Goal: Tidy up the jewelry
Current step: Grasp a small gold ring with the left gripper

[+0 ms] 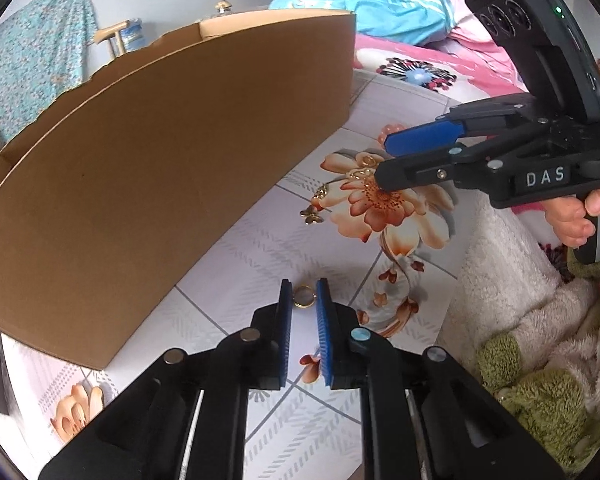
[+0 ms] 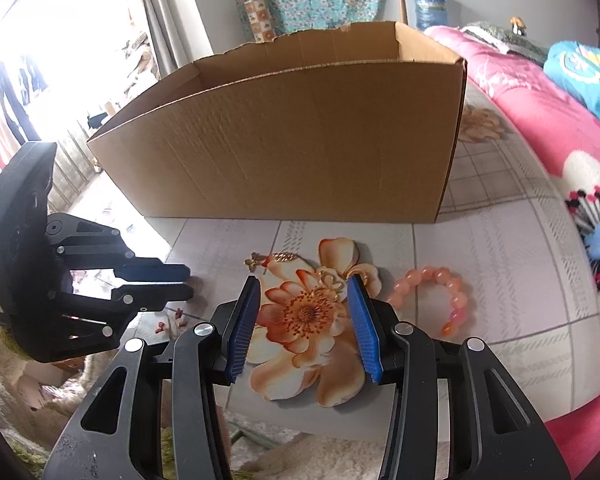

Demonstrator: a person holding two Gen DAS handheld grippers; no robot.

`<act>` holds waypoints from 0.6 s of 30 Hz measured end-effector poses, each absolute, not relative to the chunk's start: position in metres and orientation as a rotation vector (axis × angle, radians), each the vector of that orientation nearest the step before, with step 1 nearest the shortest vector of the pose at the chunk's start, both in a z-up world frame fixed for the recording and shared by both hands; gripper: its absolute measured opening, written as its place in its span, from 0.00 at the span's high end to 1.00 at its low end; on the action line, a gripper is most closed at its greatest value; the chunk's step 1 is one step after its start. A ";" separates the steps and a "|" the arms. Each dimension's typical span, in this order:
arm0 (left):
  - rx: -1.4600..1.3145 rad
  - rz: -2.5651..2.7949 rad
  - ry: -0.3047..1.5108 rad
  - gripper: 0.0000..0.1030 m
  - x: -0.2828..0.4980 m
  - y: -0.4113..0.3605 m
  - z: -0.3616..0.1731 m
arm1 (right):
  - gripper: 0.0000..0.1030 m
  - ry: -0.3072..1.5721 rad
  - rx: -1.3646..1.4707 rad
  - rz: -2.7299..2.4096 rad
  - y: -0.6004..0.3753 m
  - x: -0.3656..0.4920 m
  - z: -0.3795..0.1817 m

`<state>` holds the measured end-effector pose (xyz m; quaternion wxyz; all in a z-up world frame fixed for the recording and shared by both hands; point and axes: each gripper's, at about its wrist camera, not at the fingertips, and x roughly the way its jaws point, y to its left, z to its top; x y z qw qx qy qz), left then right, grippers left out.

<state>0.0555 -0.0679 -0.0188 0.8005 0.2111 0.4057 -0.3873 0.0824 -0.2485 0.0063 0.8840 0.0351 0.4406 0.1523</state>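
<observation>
One gold ring [image 1: 303, 298] flat on the flowered tablecloth [image 1: 260, 248], hole upward, dead at twelve o'clock of the left gripper [image 1: 302, 282], right between its blue fingertips [image 1: 287, 292]. Jaws narrowed to a slit barely wider than the ring; no clear pinch visible, so probably not yet held. Round, so no long axis to line up with: only a squeeze across its width needed.

Cardboard box [image 2: 284, 152] open-topped, at ten to eleven o'clock from the left gripper, just beside it; likely a short lift up and over the near wall.

Right gripper [image 2: 304, 284] about half open, empty, low over the printed flower. Gold earrings [image 2: 332, 282] at one o'clock, just inside its right finger; gold butterfly piece [image 2: 254, 260] at eleven; pink bead bracelet [image 2: 436, 292] at three, outside the jaws. Left hand clearly nearer the ring.
</observation>
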 end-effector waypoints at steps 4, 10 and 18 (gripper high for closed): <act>0.392 -0.767 0.867 0.89 0.053 -0.066 -0.019 | 0.67 0.919 0.020 0.296 -0.247 0.086 0.007; 0.299 -0.710 0.864 0.89 0.051 -0.059 -0.020 | 0.78 0.936 -0.070 0.266 -0.248 0.090 0.004; 0.283 -0.712 0.866 0.89 0.051 -0.057 -0.020 | 0.84 0.975 -0.173 0.269 -0.250 0.096 -0.006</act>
